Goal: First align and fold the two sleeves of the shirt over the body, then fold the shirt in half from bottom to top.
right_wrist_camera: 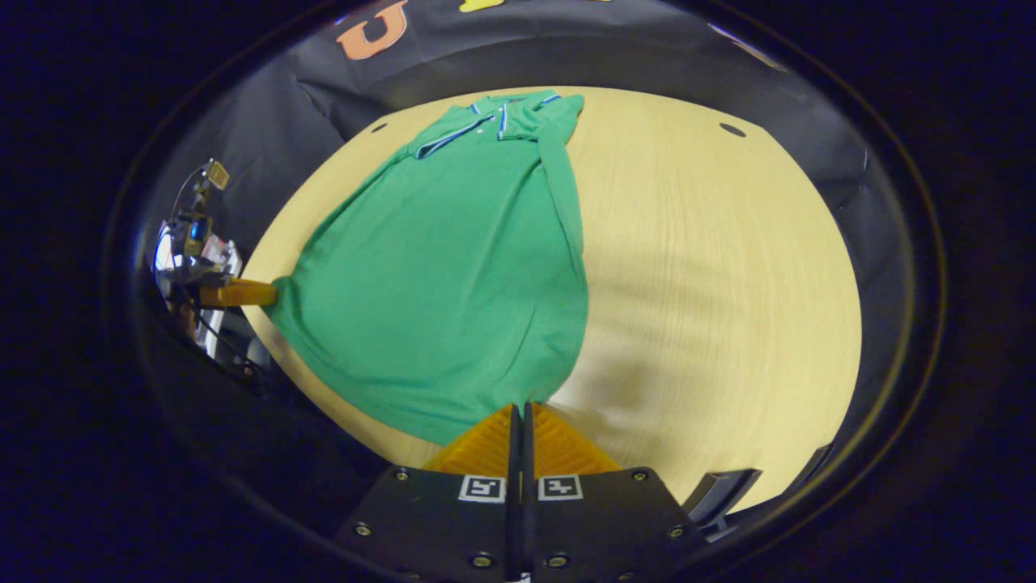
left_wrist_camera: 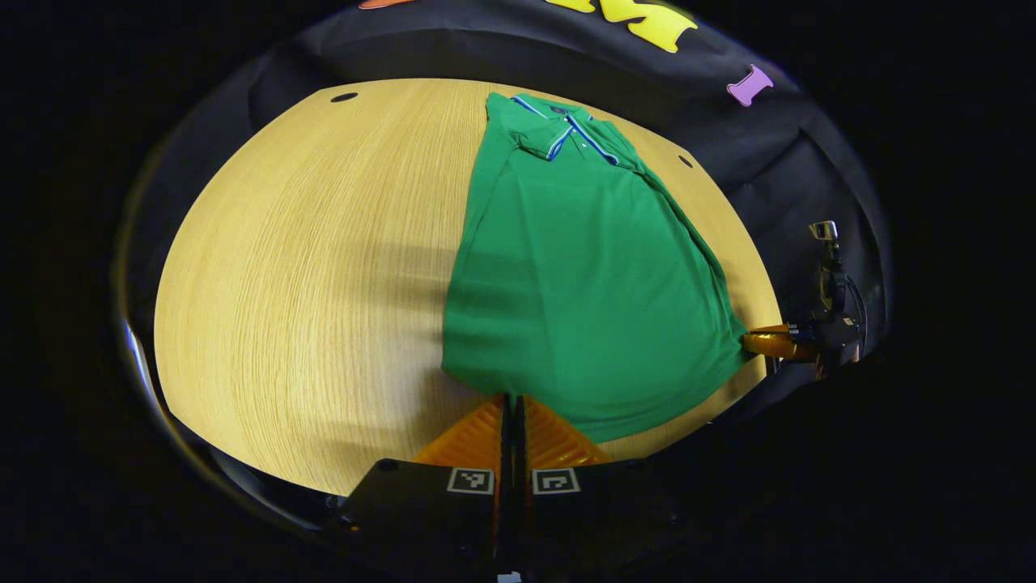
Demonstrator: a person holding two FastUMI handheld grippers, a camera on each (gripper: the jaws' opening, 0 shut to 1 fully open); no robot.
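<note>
A green polo shirt [left_wrist_camera: 575, 267] lies on the wooden table [left_wrist_camera: 307, 267], its collar [left_wrist_camera: 566, 129] at the far end and both sleeves lying over the body. My left gripper [left_wrist_camera: 512, 398] is shut on the near hem corner. It also appears at the left of the right gripper view as the left gripper [right_wrist_camera: 263, 293], with the cloth drawn to a point at its tips. My right gripper [right_wrist_camera: 520, 406] is shut on the other corner of the shirt's [right_wrist_camera: 453, 267] hem. It appears in the left gripper view as the right gripper [left_wrist_camera: 757, 340], pinching that corner.
Bare wood stretches wide beside the shirt on the table [right_wrist_camera: 712, 267]. Small dark holes [left_wrist_camera: 344, 97] [right_wrist_camera: 732, 129] sit near the far edge. A dark object [right_wrist_camera: 728, 490] lies at the near table edge. The black cloth wall stands close behind the table.
</note>
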